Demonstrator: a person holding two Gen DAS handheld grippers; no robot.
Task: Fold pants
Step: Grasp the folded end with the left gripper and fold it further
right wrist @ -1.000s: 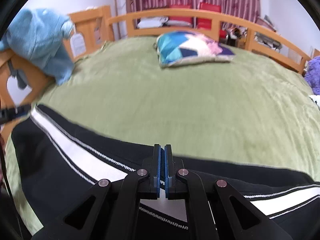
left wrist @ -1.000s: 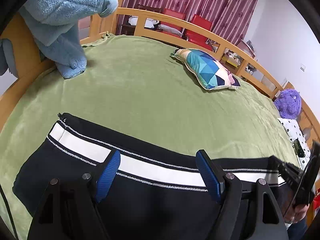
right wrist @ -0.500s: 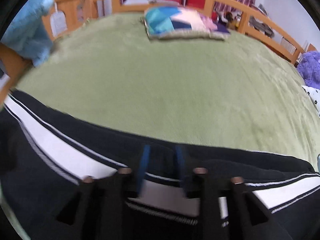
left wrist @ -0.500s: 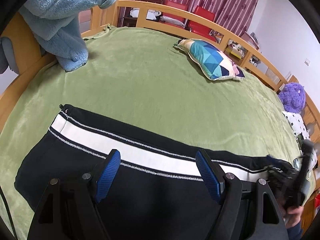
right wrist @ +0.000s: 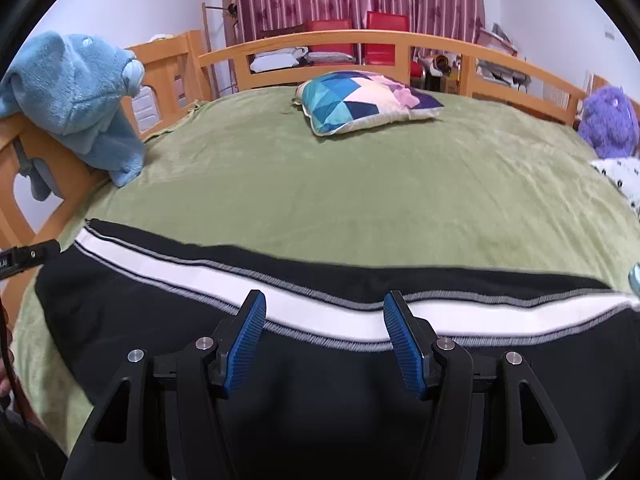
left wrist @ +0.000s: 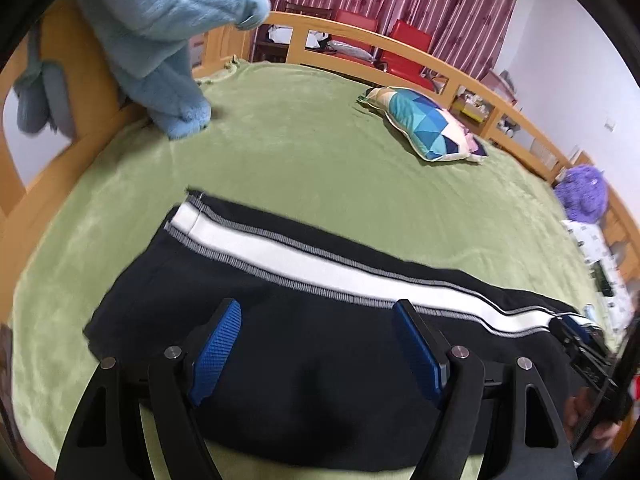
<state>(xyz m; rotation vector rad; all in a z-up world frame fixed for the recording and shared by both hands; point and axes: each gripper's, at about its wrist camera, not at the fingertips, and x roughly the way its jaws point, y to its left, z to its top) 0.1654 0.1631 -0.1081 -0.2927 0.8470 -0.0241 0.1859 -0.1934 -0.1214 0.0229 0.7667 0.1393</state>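
Pants [left wrist: 320, 360] fill the lower half of the left wrist view, lying flat on the green blanket [left wrist: 320, 168]. Near edge hidden behind the left gripper [left wrist: 318, 344]; right end blurred at the frame edge, where the right gripper [left wrist: 580, 340] is cut off. Long axis runs from left-centre down to lower right. Black fabric, 1 white stripe with grey stitching. Left gripper wide, nothing between its pads.

Right wrist view: pants [right wrist: 160, 320] span the lower frame, axis left to right, right end blurred and cut off. Right gripper [right wrist: 324, 340] jaws opening, nothing clamped, hovering over the stripe.
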